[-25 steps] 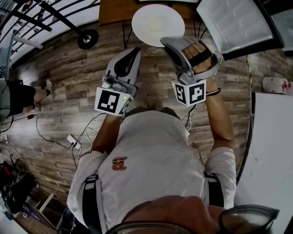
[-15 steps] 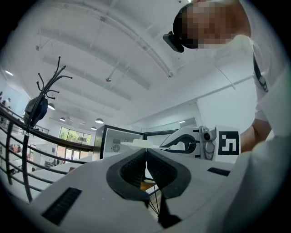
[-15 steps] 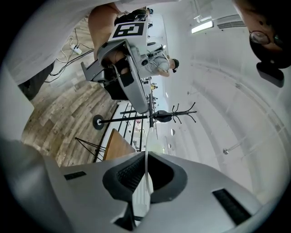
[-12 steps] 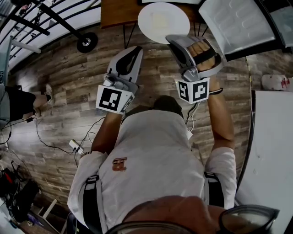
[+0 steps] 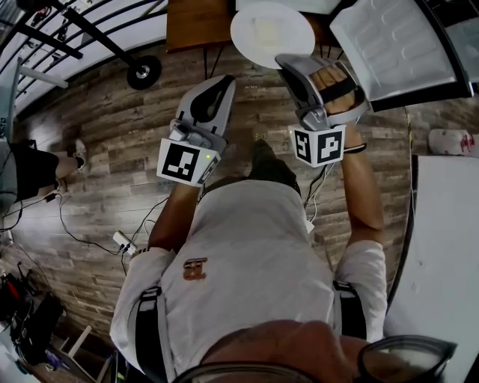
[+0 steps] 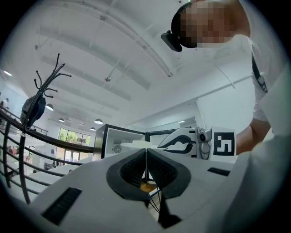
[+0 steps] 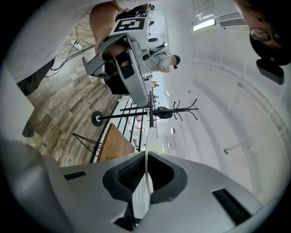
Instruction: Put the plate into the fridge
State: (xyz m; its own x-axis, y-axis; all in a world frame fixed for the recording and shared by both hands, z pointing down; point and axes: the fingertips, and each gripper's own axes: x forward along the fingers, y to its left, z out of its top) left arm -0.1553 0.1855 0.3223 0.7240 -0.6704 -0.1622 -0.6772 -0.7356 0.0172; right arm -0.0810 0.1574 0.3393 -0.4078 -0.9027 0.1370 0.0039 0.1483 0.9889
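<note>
A round white plate (image 5: 271, 33) hangs in the air above the wooden table's edge, near the open fridge door (image 5: 393, 46). My right gripper (image 5: 290, 66) is shut on the plate's near rim; in the right gripper view the plate (image 7: 148, 150) shows edge-on between the jaws of my right gripper (image 7: 146, 175). My left gripper (image 5: 210, 93) is held beside it over the floor, shut with nothing in it; in the left gripper view its pads (image 6: 146, 166) meet, and the fridge (image 6: 119, 141) stands open beyond.
A wooden table (image 5: 198, 21) on thin black legs stands ahead. A coat rack's round base (image 5: 143, 72) rests on the plank floor at the left, by a railing. Cables and a power strip (image 5: 123, 239) lie on the floor. A white counter (image 5: 445, 247) runs along the right.
My right gripper has carried the plate forward and to the right, closer to the fridge door. The left gripper has moved with it and stays shut.
</note>
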